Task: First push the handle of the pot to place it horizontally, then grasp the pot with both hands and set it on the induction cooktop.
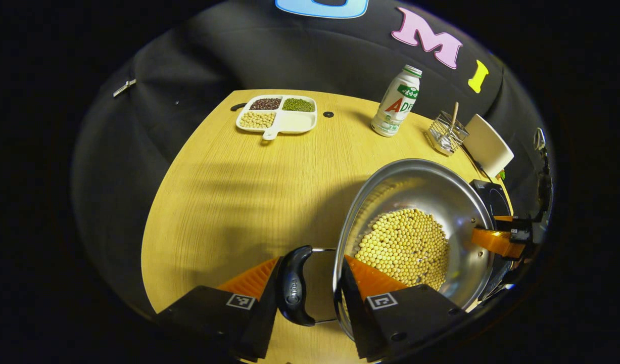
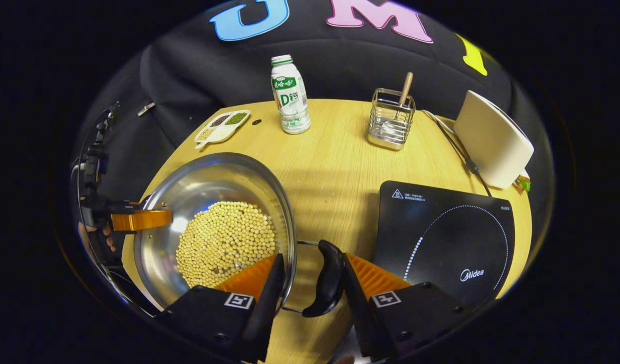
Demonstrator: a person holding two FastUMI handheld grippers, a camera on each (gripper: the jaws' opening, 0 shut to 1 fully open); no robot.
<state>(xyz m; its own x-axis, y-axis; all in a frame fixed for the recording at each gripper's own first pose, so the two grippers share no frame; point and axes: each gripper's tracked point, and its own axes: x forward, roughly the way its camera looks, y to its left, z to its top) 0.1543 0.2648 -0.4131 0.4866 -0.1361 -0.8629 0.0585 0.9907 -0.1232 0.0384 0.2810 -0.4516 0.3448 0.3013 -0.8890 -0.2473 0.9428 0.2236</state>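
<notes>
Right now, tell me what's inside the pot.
The pot holds a heap of pale yellow beans against its lower side, with bare steel above. The pot's base under the heap is covered. The right gripper straddles its rim and handle.

We count one pot, one induction cooktop, one bottle, one divided tray and one wire caddy, at twelve o'clock.

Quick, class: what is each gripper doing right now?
Left gripper: closed on the pot, one finger inside the rim, one outside its handle.
Right gripper: closed the same way at the other handle.
</notes>
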